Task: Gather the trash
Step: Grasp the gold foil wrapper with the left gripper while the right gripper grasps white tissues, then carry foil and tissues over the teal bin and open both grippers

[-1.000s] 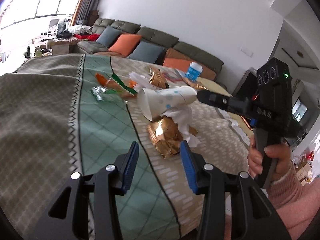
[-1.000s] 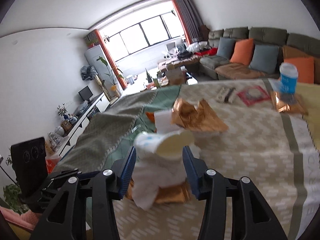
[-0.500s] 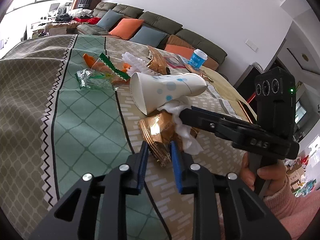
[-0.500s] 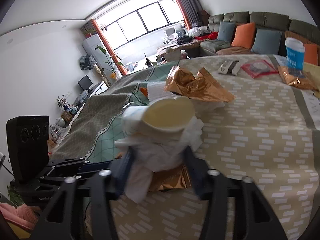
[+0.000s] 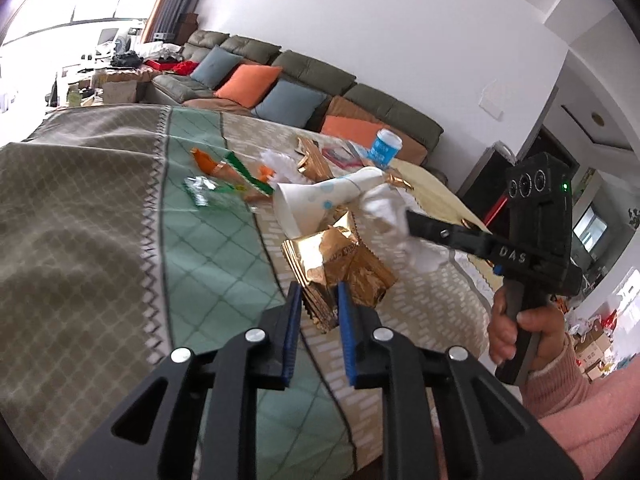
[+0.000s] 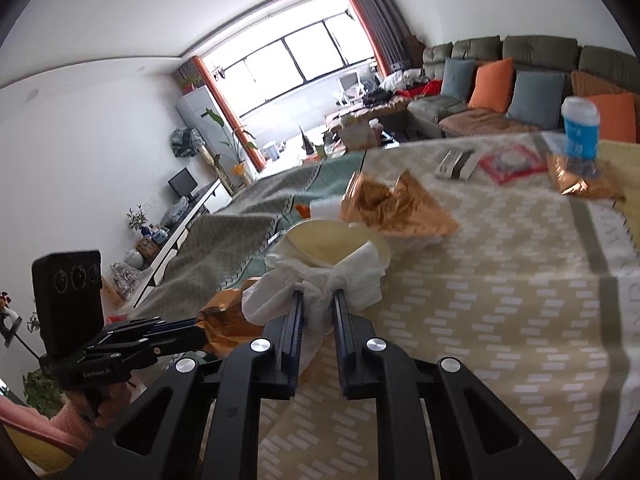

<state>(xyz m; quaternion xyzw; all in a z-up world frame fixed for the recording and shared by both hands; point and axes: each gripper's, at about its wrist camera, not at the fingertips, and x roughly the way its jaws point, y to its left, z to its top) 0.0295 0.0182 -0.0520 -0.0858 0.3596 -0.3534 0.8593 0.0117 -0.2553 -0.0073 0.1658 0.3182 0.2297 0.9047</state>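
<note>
1. My left tongs (image 5: 317,300) are closing on the gold foil wrapper (image 5: 336,258), blue pads against its crumpled near edge; the wrapper is lifted just above the patterned tabletop (image 5: 120,240).
2. My right tongs (image 6: 316,308) are closing on the white tissue wad (image 6: 320,284), which bunches between the pads. In the left wrist view the same tongs (image 5: 412,220) reach in from the right, a hand (image 5: 520,328) around the grip.
3. Touching the tissue and the wrapper is the dotted paper cup (image 5: 320,200). It lies on its side, long axis running across the left view, mouth to the left and toward me, crushed base by the tissue.
4. Behind the cup, crowding the tabletop: a second gold wrapper (image 6: 392,208), green and orange wrappers (image 5: 224,176), and further off a red packet (image 6: 512,162) and a blue tub (image 6: 580,128).
5. Beyond the tabletop, a green sofa (image 5: 320,80) with orange and blue cushions.
6. A second ago both tongs stood wide, nothing held; the wrapper and tissue lay under the cup. Now both are pinched and raised.
</note>
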